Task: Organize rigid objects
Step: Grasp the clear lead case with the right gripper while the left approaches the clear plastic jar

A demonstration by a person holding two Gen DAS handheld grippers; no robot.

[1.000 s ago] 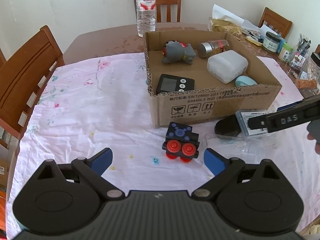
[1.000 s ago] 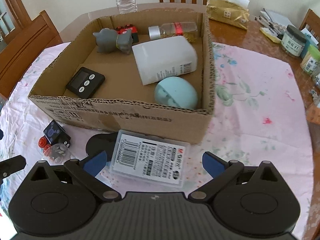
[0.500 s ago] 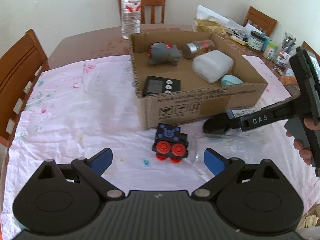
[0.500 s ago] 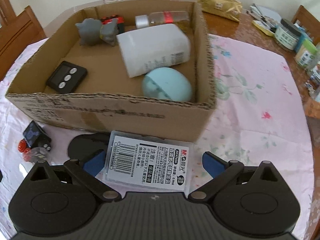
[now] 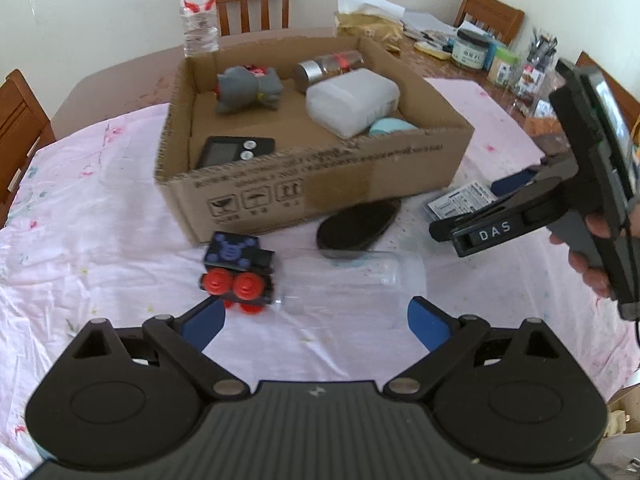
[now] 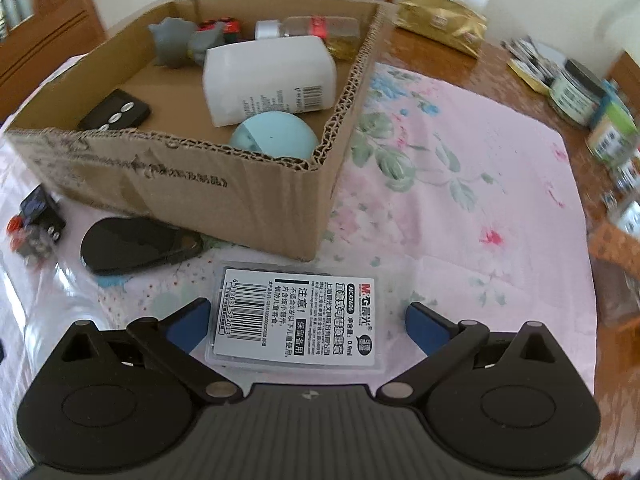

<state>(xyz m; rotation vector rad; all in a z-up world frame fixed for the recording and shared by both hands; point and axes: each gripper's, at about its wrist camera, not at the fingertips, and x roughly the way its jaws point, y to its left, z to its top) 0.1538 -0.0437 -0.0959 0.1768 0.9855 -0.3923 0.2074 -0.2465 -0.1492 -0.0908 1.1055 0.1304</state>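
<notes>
My left gripper (image 5: 316, 320) is open low over the pink cloth. A clear plastic container (image 5: 352, 284) lies on its side between its fingers. A black toy block with red wheels (image 5: 240, 268) sits by the left fingertip. My right gripper (image 6: 310, 320) is also open, with a clear labelled case (image 6: 298, 320) flat between its fingers, against the left pad. A black oval object (image 6: 136, 244) lies in front of the cardboard box (image 5: 312, 184). The box holds a grey toy (image 5: 248, 88), a white bottle (image 6: 268, 80), a jar, a pale blue egg shape (image 6: 272, 136) and a black timer (image 5: 236, 150).
A person's hand (image 5: 592, 256) holds the right gripper at the right of the left wrist view. A water bottle (image 5: 198, 8) stands behind the box. Jars and clutter (image 6: 576, 92) crowd the bare table at the far right. Wooden chairs ring the table.
My left gripper has moved forward, so the clear container now lies between its fingers. My right gripper has shifted right, and the labelled case has moved with it, away from the black oval.
</notes>
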